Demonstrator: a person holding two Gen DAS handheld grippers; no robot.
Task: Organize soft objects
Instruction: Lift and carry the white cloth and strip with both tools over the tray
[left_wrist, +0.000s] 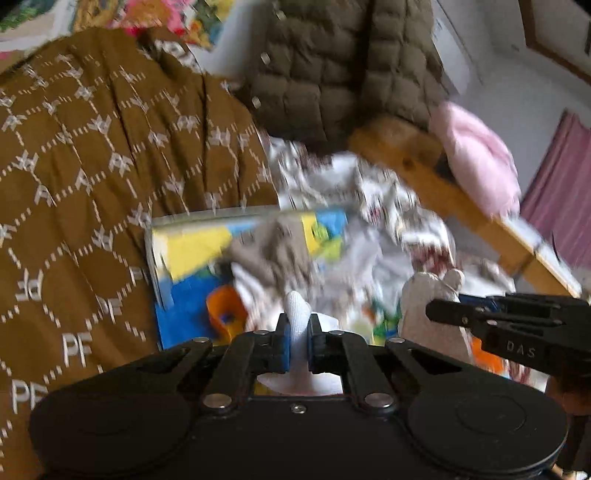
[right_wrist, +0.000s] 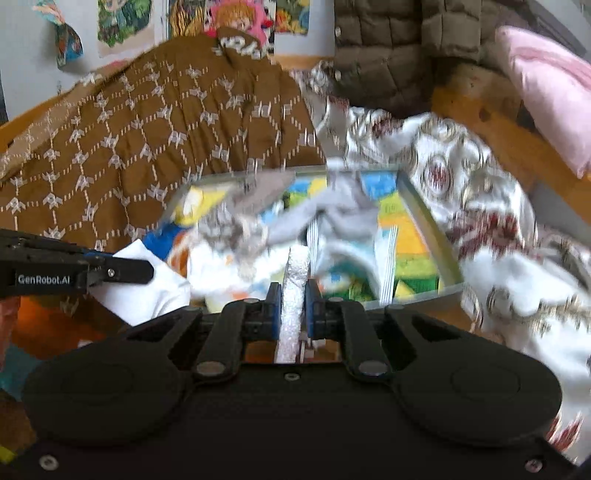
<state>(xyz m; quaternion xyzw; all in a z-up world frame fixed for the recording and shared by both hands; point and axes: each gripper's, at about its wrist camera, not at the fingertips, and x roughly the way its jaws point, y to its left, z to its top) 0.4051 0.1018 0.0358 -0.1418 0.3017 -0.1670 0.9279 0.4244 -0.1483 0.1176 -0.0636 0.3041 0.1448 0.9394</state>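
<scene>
Two tongs, one white cloth
Left tongs (left_wrist: 298, 326) and right tongs (right_wrist: 293, 295) each pinch the white cloth (left_wrist: 297, 314) over a cluttered bed (left_wrist: 424, 173).

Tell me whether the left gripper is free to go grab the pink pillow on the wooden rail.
Probably not as things stand. The left gripper is already shut on a fold of white cloth, so it has no free jaws, though nothing visibly blocks the way to the pink pillow.

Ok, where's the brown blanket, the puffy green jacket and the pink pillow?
brown blanket (right_wrist: 147, 147): right wrist view, on the middle of its patterned top.
puffy green jacket (left_wrist: 332, 62): left wrist view, on its quilted front.
pink pillow (right_wrist: 546, 88): right wrist view, on its flat pink side.
</scene>
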